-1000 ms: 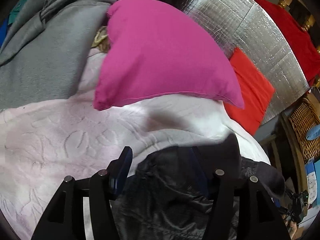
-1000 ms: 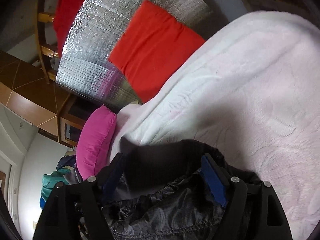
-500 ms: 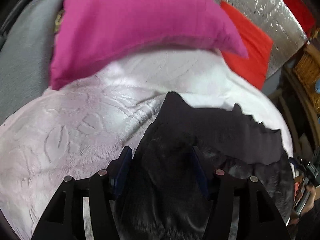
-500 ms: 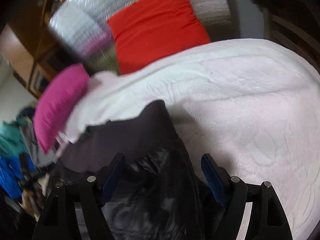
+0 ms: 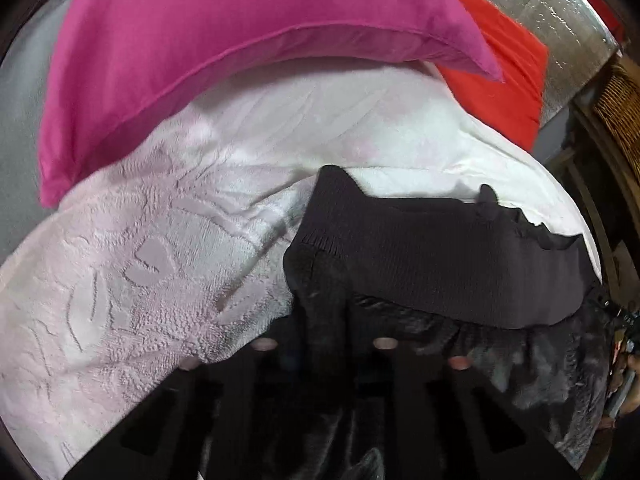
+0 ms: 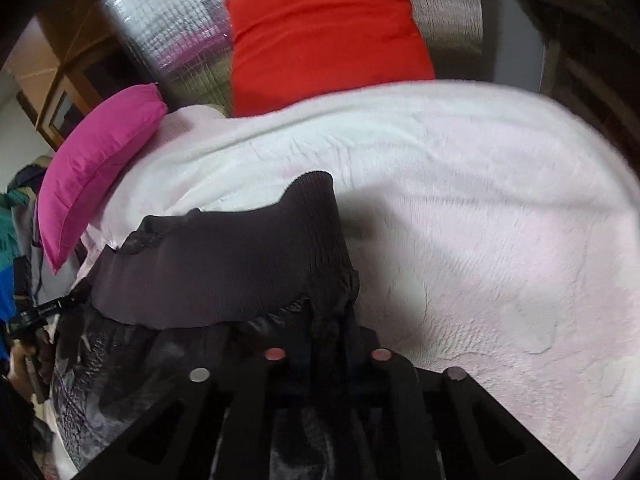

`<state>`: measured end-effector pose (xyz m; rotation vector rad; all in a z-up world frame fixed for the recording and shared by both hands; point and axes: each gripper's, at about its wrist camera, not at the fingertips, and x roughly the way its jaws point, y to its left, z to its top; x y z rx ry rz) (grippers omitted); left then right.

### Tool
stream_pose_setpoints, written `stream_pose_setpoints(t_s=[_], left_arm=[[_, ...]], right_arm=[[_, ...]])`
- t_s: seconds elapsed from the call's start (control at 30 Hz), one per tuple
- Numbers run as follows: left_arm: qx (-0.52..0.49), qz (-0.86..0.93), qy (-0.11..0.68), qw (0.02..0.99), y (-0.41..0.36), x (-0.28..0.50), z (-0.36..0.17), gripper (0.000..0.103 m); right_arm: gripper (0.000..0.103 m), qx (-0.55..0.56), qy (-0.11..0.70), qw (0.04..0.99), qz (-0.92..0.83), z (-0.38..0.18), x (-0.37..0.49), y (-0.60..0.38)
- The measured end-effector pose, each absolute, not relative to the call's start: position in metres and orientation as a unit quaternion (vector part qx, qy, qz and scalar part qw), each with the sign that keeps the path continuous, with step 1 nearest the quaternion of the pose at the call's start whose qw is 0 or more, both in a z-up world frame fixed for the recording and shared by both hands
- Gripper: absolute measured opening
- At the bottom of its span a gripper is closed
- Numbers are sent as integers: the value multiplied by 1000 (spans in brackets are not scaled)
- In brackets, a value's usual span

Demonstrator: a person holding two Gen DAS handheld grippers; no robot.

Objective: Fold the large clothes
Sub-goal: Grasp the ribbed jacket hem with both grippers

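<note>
A black jacket with a ribbed knit hem and a shiny body lies on a pale pink blanket. In the left wrist view my left gripper is closing its jaws on the hem's left corner, and bunched fabric is pinched between the fingers. The right wrist view shows the same jacket on the blanket. There my right gripper is closing its jaws on the hem's right corner, with a fold of cloth squeezed between the fingers. The hem stretches between the two grips.
A pink pillow and a red pillow lie at the head of the bed against a silver foil sheet. A grey garment is at the left, a wicker chair at the right.
Both grippers dropped toward the jacket's hem and went from wide open to pinched on its corners. The hem now lies spread flat on the blanket.
</note>
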<state>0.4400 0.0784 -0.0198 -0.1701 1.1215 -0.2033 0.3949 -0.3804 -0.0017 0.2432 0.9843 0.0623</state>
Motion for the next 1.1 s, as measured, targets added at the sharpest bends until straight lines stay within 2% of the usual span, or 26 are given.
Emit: stream_pose_setpoints(t_s=[0.3,0.43,0.53,0.63,0.83,1.0,1.1], left_arm=[[-65,-96,458,881,78,424,36,10],[-75,-77,481,870,78,441,10,10],[-73,-62,505,858,76,450,-21,10],[-77,-58,507,856,77,453,-29,11],[-74,-53,509,856,73,458,-38,13],[-46,-39,507,860,63,455,-38,19],[-29,-31,505,862,57,453,-39,20]], right_arm=[[9,60,394,917,4,77,370,-375],[9,71,413,908,-22,56,384,-386],[9,71,444,892,-40,20,395,-388],[9,74,458,884,-50,-4,402,-389],[10,66,465,881,-59,-14,402,-389],[20,52,474,875,-80,-20,400,-385],[21,46,476,874,-91,-20,399,-383]])
